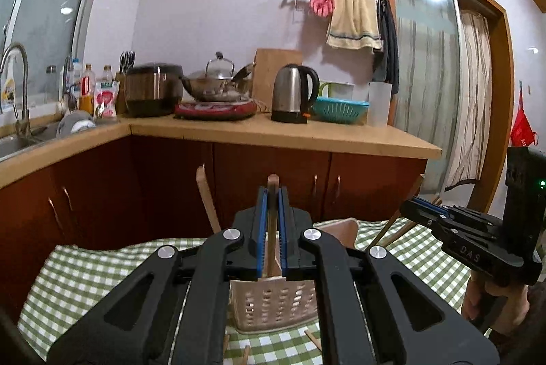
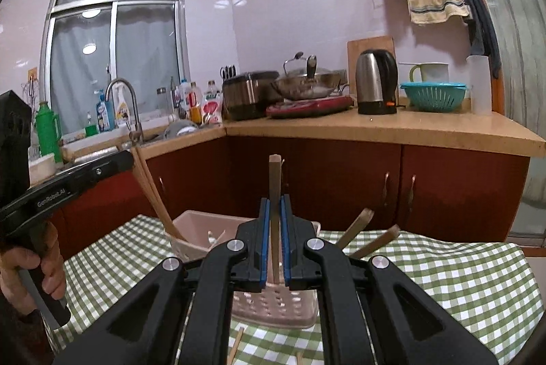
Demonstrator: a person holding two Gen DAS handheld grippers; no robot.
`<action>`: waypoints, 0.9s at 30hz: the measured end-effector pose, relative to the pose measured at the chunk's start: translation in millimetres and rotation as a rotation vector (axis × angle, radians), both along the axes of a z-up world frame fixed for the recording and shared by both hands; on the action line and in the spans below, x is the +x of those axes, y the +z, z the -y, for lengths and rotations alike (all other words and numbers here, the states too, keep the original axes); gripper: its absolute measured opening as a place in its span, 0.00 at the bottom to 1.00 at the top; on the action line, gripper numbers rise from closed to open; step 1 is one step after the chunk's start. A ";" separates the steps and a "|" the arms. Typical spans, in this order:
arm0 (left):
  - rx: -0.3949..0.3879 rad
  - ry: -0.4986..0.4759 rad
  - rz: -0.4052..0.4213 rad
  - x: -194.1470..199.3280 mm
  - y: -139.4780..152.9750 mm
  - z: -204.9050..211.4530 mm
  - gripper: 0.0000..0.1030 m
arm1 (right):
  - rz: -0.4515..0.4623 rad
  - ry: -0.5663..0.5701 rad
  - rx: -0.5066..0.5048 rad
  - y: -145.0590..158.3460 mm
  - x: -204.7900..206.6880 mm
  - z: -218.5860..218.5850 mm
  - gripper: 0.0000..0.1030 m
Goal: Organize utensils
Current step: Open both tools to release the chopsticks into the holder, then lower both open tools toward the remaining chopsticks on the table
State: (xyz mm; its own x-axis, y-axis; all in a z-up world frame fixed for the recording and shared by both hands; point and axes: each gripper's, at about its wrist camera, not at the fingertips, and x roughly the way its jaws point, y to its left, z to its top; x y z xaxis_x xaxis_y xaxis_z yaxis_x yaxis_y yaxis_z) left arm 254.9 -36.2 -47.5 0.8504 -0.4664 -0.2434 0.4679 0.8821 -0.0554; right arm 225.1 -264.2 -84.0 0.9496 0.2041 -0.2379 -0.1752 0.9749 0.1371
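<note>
On the right gripper's body, seen from the left wrist view, the letters "DAS" are legible. On the left gripper's body, seen from the right wrist view, the marking reads "GenRobot.AI". Bottle and pouch labels on the counter [image 2: 375, 129] are too small to read.

Left gripper [image 1: 272, 228]: jaws closed to a narrow gap, blue pads clamped on a wooden utensil handle [image 1: 272, 218]. The handle stands upright, its top clear above the fingertips, its lower end reaching into the basket [image 1: 273, 307].

Right gripper [image 2: 275, 238]: jaws likewise near shut, pads gripping a second wooden handle [image 2: 275, 180]. This handle also stands upright, with its top well above the fingertips. It runs down to the basket [image 2: 273, 307]; whether its tip is inside cannot be told.

Basket: pale slotted plastic, resting on a green checked cloth [image 2: 443, 266]. Further wooden utensils lean out of it: two at the left corner [image 2: 160, 204], two at the right [image 2: 361, 228]. Thin sticks [image 1: 315, 342] lie on the cloth just in front of the basket.

Each gripper is held by a bare hand [image 2: 30, 266] on its grip.

Behind: kettle [image 2: 375, 81], teal colander [image 2: 433, 95], red hob [image 2: 310, 105].
</note>
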 end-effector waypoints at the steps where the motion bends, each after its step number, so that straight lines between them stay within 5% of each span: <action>1: 0.000 -0.001 -0.004 -0.2 -2.3 -1.3 0.16 | 0.001 0.000 -0.002 -0.3 -0.7 -0.7 0.07; 4: 0.007 0.017 -0.005 -0.4 -6.2 -2.6 0.43 | 0.002 -0.005 -0.007 0.8 -3.2 -1.1 0.27; 5: 0.002 0.019 -0.006 -0.9 -6.9 -4.1 0.44 | 0.009 -0.012 -0.003 2.0 -6.5 -0.4 0.36; 10: -0.010 0.042 -0.025 -8.8 -11.4 -14.1 0.59 | 0.022 -0.033 0.004 7.1 -20.7 2.7 0.45; 22: 0.050 0.091 -0.019 -50.9 -30.2 -30.1 0.65 | 0.018 -0.066 -0.019 0.9 -61.7 -4.6 0.51; 27: 0.062 0.129 0.001 -79.5 -47.9 -38.3 0.65 | 0.006 -0.080 -0.022 -30.0 -93.8 -16.4 0.51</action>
